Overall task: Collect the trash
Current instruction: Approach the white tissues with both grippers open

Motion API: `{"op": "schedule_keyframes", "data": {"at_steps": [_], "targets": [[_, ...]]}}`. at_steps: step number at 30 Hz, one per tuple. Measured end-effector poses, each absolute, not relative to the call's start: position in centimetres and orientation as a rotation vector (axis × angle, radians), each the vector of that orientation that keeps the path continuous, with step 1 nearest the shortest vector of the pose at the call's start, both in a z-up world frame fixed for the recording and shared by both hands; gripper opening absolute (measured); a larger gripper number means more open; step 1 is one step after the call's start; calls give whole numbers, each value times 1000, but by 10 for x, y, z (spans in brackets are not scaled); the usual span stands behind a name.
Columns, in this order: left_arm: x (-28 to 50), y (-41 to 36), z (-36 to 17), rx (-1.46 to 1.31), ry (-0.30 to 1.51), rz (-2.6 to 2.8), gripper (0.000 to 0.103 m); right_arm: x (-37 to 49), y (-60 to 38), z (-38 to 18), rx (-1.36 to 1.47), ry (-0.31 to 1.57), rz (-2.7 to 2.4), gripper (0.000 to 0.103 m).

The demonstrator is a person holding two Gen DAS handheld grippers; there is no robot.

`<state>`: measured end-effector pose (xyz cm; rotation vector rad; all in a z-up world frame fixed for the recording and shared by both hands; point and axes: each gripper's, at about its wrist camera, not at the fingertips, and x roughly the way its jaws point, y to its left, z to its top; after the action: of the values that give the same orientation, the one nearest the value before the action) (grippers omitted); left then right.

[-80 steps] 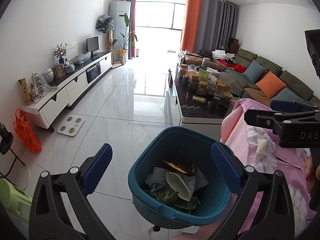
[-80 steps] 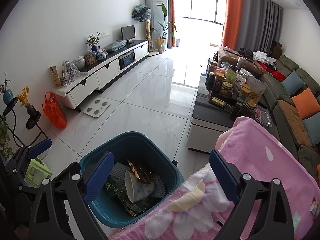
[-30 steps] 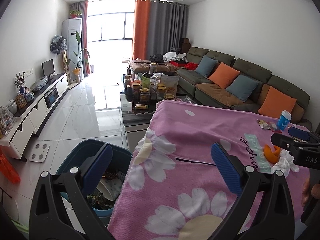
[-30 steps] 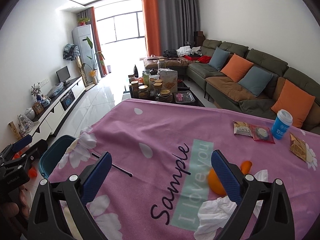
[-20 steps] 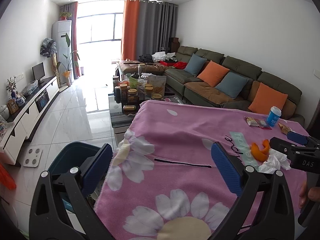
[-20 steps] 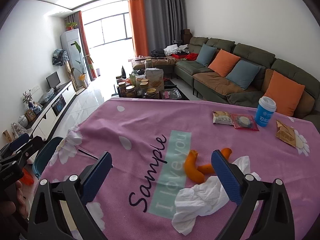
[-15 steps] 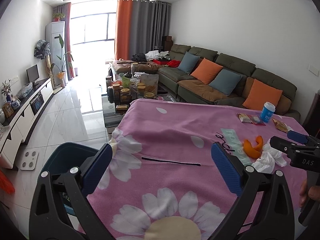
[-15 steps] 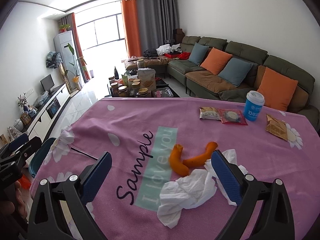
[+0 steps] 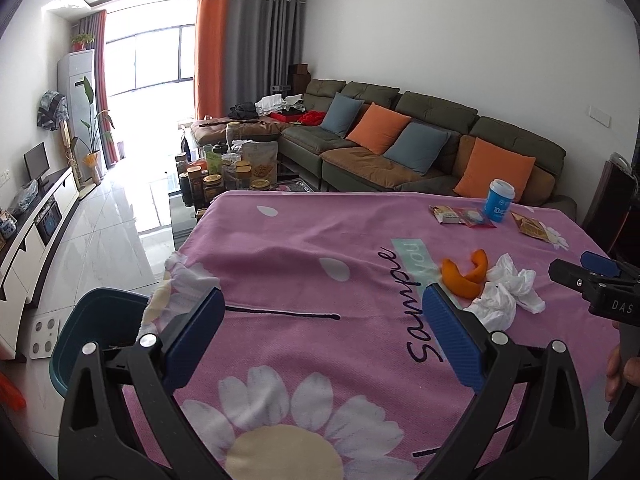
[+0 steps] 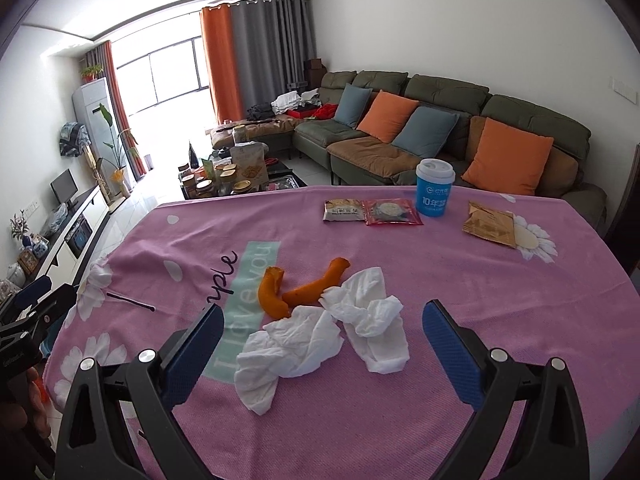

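Crumpled white tissues (image 10: 328, 336) lie on the pink flowered tablecloth (image 10: 460, 280), touching two orange peel pieces (image 10: 296, 288). My right gripper (image 10: 320, 352) hovers open just before the tissues, nothing between its fingers. Farther back lie a beige snack wrapper (image 10: 343, 211), a red wrapper (image 10: 390, 212), a blue paper cup (image 10: 434, 194) and a brown packet (image 10: 489, 224). My left gripper (image 9: 324, 332) is open over the cloth's near left part. In the left wrist view the peel (image 9: 464, 276) and tissues (image 9: 506, 292) sit to the right, and the teal bin (image 9: 92, 320) stands on the floor at the table's left corner.
A green sofa (image 10: 440, 120) with orange and blue cushions runs along the far wall. A coffee table crowded with jars (image 9: 224, 176) stands beyond the table. A white TV cabinet (image 9: 36, 216) lines the left wall. A person's hand (image 9: 620, 368) holds the right gripper's handle.
Both grippers have swung from over the teal bin to the right across the table. The tissues and peel now sit right in front of the open right gripper.
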<state>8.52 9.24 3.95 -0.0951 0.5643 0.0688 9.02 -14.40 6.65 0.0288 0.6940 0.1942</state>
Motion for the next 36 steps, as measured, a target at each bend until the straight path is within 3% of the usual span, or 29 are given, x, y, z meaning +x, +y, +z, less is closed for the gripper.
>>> {"op": "schedule_keyframes", "data": {"at_steps": [36], "targets": [[121, 24, 11, -57, 682, -130, 97, 96, -198, 29, 97, 792, 93, 96]]}}
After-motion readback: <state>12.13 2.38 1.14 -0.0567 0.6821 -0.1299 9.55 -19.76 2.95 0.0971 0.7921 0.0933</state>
